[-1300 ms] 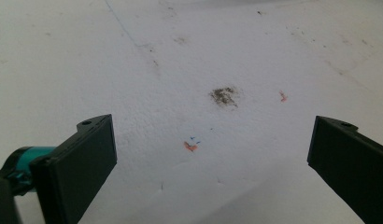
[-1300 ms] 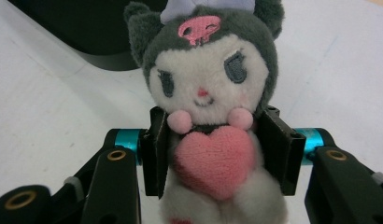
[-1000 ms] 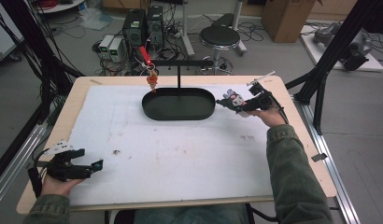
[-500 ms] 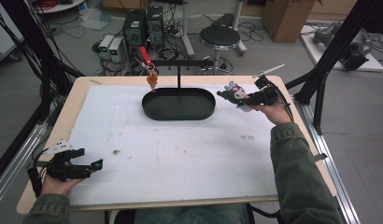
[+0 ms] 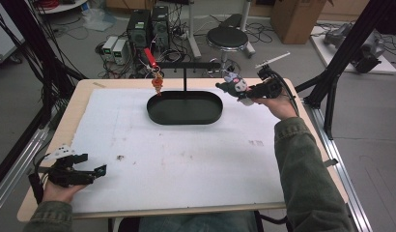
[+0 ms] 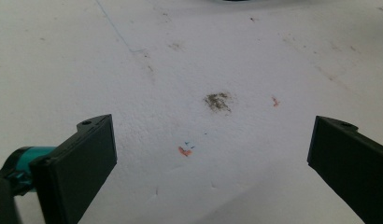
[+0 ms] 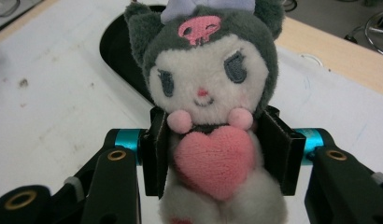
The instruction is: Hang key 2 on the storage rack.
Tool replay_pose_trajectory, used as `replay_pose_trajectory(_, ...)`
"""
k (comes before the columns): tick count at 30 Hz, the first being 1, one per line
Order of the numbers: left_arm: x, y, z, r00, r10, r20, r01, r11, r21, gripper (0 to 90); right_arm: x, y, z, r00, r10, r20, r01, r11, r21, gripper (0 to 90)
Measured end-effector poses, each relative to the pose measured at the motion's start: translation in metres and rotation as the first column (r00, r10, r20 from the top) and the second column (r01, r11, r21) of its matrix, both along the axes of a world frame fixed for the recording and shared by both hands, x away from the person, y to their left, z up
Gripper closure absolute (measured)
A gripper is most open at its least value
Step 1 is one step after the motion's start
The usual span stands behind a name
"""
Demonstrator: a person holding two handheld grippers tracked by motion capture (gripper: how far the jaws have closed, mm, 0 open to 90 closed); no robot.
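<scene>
A small plush toy (image 7: 208,93) with a grey hood, a white face, a pink skull mark and a pink heart sits between the jaws of my right gripper (image 7: 217,154), which is shut on its body. In the high view that gripper (image 5: 247,89) holds the plush toy (image 5: 233,84) in the air beside the right end of the black oval tray (image 5: 184,115). A T-shaped black stand (image 5: 185,65) rises from the tray, with a red-and-orange charm (image 5: 157,82) hanging from its left end. My left gripper (image 5: 92,164) rests open at the table's near left corner over bare white foam (image 6: 217,70).
The white foam sheet (image 5: 176,159) covers the wooden table (image 5: 75,96) and carries small stains (image 6: 218,101). A black frame post (image 5: 341,63) stands off the right edge. A stool (image 5: 227,36) and electronics boxes (image 5: 148,26) are on the floor behind.
My right gripper has lifted the plush toy and carried it up and leftward toward the right end of the stand's bar. The left gripper has stayed put.
</scene>
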State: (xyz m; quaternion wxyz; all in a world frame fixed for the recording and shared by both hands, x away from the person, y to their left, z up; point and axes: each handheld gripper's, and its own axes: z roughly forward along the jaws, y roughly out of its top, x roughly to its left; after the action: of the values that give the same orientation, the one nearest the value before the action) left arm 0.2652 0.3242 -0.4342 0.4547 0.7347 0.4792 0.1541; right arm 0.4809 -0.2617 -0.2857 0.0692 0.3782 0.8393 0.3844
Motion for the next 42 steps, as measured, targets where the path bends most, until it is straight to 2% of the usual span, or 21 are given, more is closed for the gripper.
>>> replay_pose_trajectory(5, 0.002, -0.001, -0.001, 1.0000, -0.004, -0.002, 0.004, 1.0000, 0.000, 1.7, 0.005, 0.005, 0.009, 0.9999, -0.014, -0.008, 0.014, 0.999, 0.032, 49.7)
replay_pose_trajectory(7, 0.002, 0.000, -0.001, 1.0000, 0.000, -0.002, 0.000, 1.0000, -0.002, 1.8, 0.006, 0.008, 0.012, 0.9998, -0.016, -0.013, 0.016, 1.000, 0.026, 49.6)
replay_pose_trajectory(11, 0.001, 0.000, 0.000, 1.0000, 0.003, -0.001, -0.003, 1.0000, -0.001, 1.7, 0.006, 0.016, 0.021, 0.9998, -0.011, 0.017, 0.010, 0.999, 0.034, 49.7)
replay_pose_trajectory(14, 0.001, 0.000, 0.000, 1.0000, 0.004, 0.002, -0.004, 1.0000, 0.001, 1.7, 0.009, 0.020, 0.028, 0.9996, -0.028, 0.005, 0.028, 0.999, 0.025, 49.7)
replay_pose_trajectory(15, 0.001, 0.000, 0.000, 1.0000, 0.003, 0.002, -0.003, 1.0000, 0.001, 1.8, 0.010, 0.021, 0.029, 0.9994, -0.026, 0.024, 0.026, 1.000, 0.017, 49.7)
replay_pose_trajectory(18, 0.001, 0.000, 0.000, 1.0000, 0.001, -0.002, -0.001, 1.0000, 0.001, 1.8, 0.014, 0.024, 0.033, 0.9994, -0.031, 0.018, 0.030, 0.999, 0.031, 49.7)
replay_pose_trajectory(25, 0.002, -0.005, 0.002, 0.9998, -0.022, -0.003, 0.022, 0.9997, 0.012, 1.7, 0.021, 0.030, 0.034, 0.9994, -0.032, 0.010, 0.032, 0.999, 0.021, 49.7)
replay_pose_trajectory(26, 0.002, -0.006, 0.002, 0.9997, -0.024, -0.004, 0.024, 0.9997, 0.009, 1.7, 0.021, 0.031, 0.034, 0.9993, -0.038, -0.003, 0.038, 0.999, 0.017, 49.7)
replay_pose_trajectory(29, 0.002, -0.006, 0.001, 0.9996, -0.027, -0.010, 0.027, 0.9996, 0.012, 1.7, 0.024, 0.038, 0.036, 0.9994, -0.035, 0.004, 0.035, 0.999, 0.027, 49.7)
replay_pose_trajectory(31, 0.002, -0.007, 0.001, 0.9995, -0.028, -0.010, 0.029, 0.9995, 0.010, 1.7, 0.028, 0.043, 0.036, 0.9990, -0.042, 0.014, 0.041, 0.999, 0.009, 49.7)
replay_pose_trajectory(33, 0.002, -0.006, 0.002, 0.9995, -0.031, -0.008, 0.031, 0.9995, 0.012, 1.7, 0.032, 0.047, 0.036, 0.9988, -0.047, 0.013, 0.047, 0.999, 0.015, 49.7)
replay_pose_trajectory(36, 0.002, -0.005, 0.002, 0.9995, -0.032, -0.007, 0.033, 0.9994, 0.009, 1.7, 0.036, 0.051, 0.035, 0.9956, -0.085, 0.040, 0.085, 0.996, -0.002, 49.7)
replay_pose_trajectory(42, 0.003, -0.006, 0.000, 0.9994, -0.033, -0.013, 0.033, 0.9994, 0.011, 1.7, 0.042, 0.052, 0.026, 0.9854, -0.159, 0.062, 0.159, 0.987, 0.006, 49.3)
